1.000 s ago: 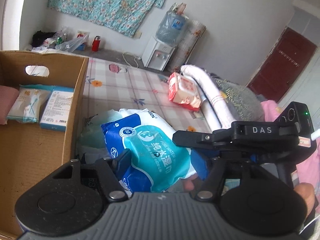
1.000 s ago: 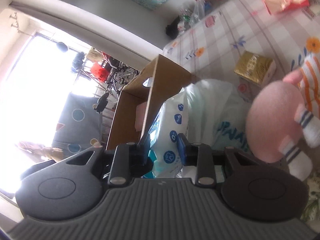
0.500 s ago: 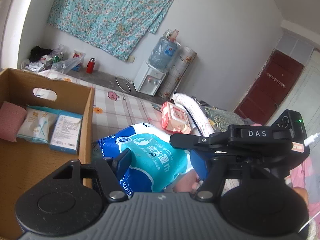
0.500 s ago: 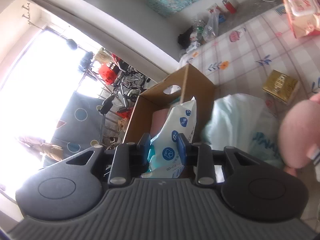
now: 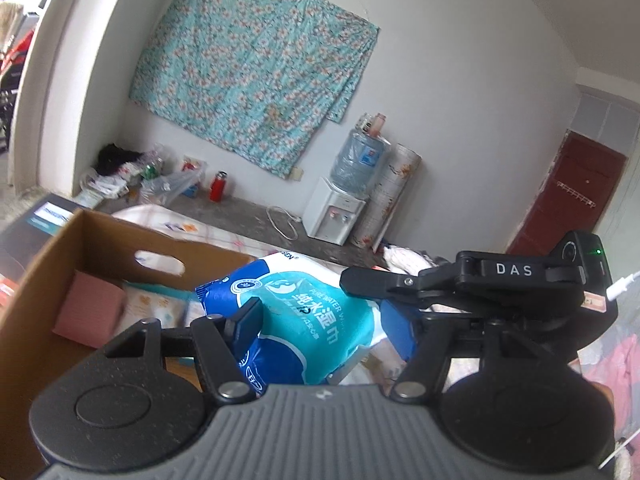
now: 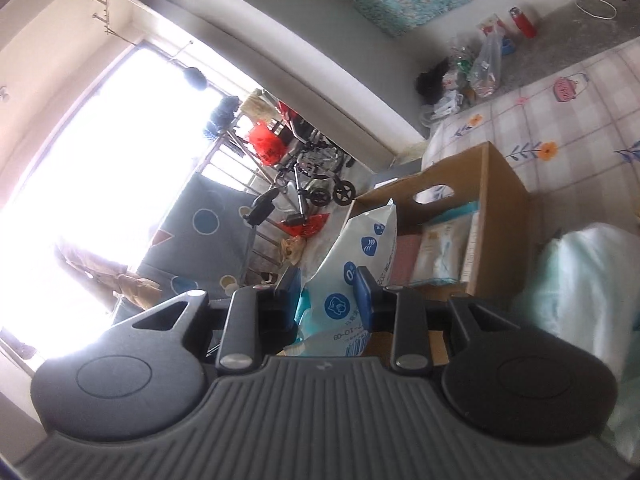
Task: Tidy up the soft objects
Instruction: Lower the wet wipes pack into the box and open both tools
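A blue and white wet wipes pack hangs in the air between both grippers, beside the open cardboard box. My left gripper is shut across the pack's width, blue pads pressed into its sides. My right gripper is shut on the pack's thin end; its black body shows at the right of the left wrist view. In the box lie a folded pink cloth and pale tissue packets.
A bulky white and green soft pack lies on the flowered bed sheet right of the box. A water dispenser, a red flask and bags stand along the far wall. A wheelchair is by the window.
Both grippers have risen with the wipes pack and moved toward the box. The box interior has come into the right wrist view, and the pink plush toy has dropped out of it.
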`<state>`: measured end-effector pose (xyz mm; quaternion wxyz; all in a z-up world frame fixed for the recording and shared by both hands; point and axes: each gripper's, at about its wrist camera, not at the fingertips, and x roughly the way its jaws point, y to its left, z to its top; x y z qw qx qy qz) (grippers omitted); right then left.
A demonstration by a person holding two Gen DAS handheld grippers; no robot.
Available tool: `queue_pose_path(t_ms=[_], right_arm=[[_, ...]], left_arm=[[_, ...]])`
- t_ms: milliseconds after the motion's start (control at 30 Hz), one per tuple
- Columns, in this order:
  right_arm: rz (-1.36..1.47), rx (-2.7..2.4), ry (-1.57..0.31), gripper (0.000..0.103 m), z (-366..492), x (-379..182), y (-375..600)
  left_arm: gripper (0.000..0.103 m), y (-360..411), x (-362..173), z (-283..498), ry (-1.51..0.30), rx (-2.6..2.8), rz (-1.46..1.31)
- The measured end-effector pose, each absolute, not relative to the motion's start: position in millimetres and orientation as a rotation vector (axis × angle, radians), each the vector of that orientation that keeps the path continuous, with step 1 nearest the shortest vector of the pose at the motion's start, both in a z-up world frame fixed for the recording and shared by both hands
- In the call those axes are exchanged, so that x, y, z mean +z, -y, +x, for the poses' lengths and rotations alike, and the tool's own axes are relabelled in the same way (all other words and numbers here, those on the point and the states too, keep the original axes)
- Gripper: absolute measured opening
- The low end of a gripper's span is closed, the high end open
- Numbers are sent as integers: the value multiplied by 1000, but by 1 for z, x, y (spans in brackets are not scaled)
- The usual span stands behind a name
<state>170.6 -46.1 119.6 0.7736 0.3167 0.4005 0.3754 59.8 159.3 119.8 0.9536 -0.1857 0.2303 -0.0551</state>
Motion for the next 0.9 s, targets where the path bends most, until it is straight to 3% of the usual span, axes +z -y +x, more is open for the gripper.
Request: queue_pose_path(t_ms=[200,600,667,767,900], right_arm=[[581,788,-957,34,171,81,18],[657,706,-946,43,140,57,94],[659,699,-928,44,137,60,103],[671,697,-908,45,136,61,110],[685,690,-910,45,135,60,114]], left_arm=[[67,-189,86,70,-623,-58,-325],[62,-220,5,109,-1020,-26,-292],[59,-215,-6,118,-1097,-69,-279],[42,-206,-22,131,-1206,-66,-235],[34,-194,-25,136,-1203,-18,-171]])
